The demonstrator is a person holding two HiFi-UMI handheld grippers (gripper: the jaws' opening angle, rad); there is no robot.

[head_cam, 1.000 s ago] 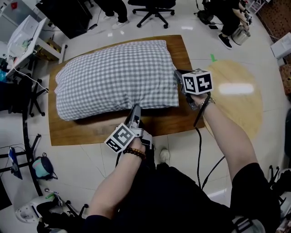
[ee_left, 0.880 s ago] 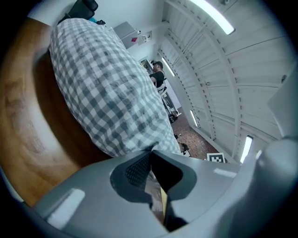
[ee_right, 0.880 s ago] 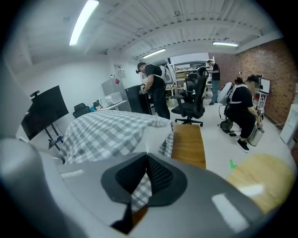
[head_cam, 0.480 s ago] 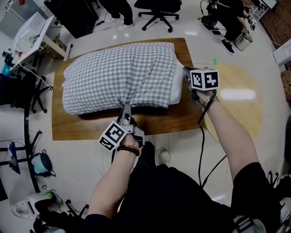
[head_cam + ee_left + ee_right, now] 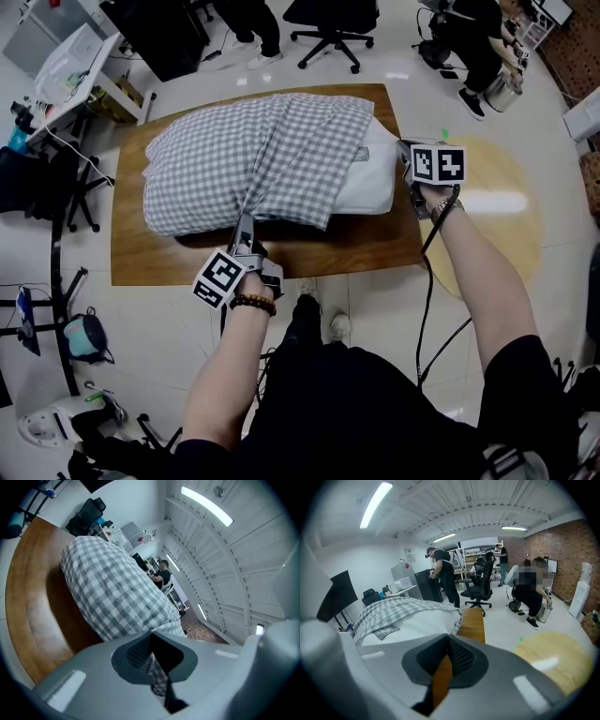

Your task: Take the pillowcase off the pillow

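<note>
Pillowcase edge in L gripper

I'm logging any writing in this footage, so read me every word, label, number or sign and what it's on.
No text here can be read.
Cube on the left gripper, cube on the right gripper: black-and-white square markers, no letters.
Tag on the white pillow: patterned, too small to read.
Sheet on the far wall: too small to read.
</note>
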